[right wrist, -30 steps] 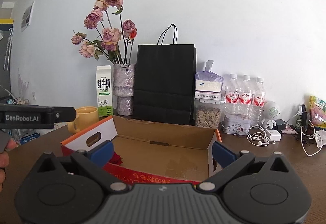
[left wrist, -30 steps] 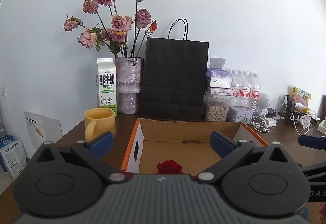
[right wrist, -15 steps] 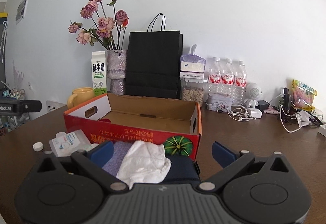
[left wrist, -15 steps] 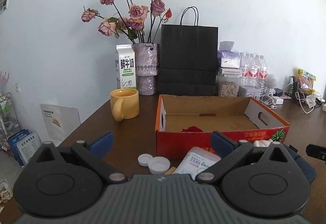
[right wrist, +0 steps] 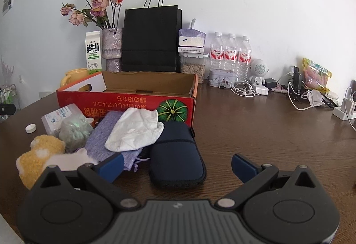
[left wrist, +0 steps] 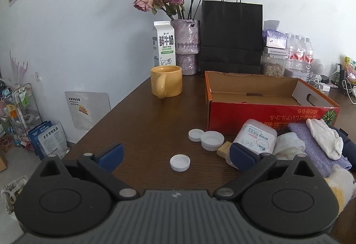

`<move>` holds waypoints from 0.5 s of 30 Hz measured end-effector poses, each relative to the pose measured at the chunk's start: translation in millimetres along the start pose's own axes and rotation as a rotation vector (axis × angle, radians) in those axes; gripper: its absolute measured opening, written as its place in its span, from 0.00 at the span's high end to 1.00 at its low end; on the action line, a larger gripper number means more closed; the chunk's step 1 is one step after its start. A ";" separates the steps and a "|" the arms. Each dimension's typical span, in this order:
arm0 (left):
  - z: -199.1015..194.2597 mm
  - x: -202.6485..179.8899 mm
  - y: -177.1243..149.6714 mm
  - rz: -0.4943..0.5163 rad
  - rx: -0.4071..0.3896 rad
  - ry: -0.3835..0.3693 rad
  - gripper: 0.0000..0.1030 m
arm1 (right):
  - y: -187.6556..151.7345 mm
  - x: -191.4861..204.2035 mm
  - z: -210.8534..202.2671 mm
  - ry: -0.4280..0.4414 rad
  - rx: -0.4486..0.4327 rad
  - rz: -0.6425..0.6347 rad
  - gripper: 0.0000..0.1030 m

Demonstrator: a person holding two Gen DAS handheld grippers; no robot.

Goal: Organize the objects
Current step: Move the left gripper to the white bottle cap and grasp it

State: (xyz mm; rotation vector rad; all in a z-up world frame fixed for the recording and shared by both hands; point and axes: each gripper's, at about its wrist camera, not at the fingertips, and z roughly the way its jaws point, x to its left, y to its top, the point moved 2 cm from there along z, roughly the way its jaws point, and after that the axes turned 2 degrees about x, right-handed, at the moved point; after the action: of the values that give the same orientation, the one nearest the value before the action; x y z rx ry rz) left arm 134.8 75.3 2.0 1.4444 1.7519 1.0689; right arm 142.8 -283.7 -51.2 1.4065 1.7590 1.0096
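The loose things to organize lie in a heap on the desk [right wrist: 255,133], just in front of the red cardboard box [right wrist: 124,104], in the lower left of the right wrist view: a navy zip case [right wrist: 178,155], a white crumpled cloth [right wrist: 135,130] on a purple knitted cloth [right wrist: 102,137], a yellow plush toy [right wrist: 37,155] and a plastic tub [right wrist: 57,119]. In the left wrist view three white caps lie apart from the heap; the nearest cap [left wrist: 179,162] sits in the lower middle of the frame.

The box is open at the top, and from here its inside looks mostly bare. It seems the natural place for the heap.

The right tool [right wrist: 176,165] is spread wide and holds nothing, with the navy case near its gap. The left tool [left wrist: 175,156] is also wide and empty, above the nearest cap.

To do the step well, I would take one thing at a time. For the case, the fingers should close across its narrow width, near the middle, so it does not tip. The white cloth leans on the case, so a slow lift may keep it from being dragged along.
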 end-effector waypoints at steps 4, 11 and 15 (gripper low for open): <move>-0.3 5.0 -5.1 -0.003 0.015 0.008 0.00 | -0.9 1.0 -0.3 0.001 0.003 -0.001 0.00; -1.9 9.5 -11.0 -0.007 0.041 0.009 0.00 | -2.2 5.8 -1.5 0.004 0.017 -0.006 0.00; 1.6 8.6 -11.8 -0.008 0.053 0.006 0.00 | -2.6 3.6 -1.2 -0.002 0.030 -0.010 0.00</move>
State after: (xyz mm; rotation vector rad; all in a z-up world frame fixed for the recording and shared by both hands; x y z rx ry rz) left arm 128.8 83.1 -8.8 1.4660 1.8012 1.0311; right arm 139.8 -280.7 -53.0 1.4152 1.7846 0.9797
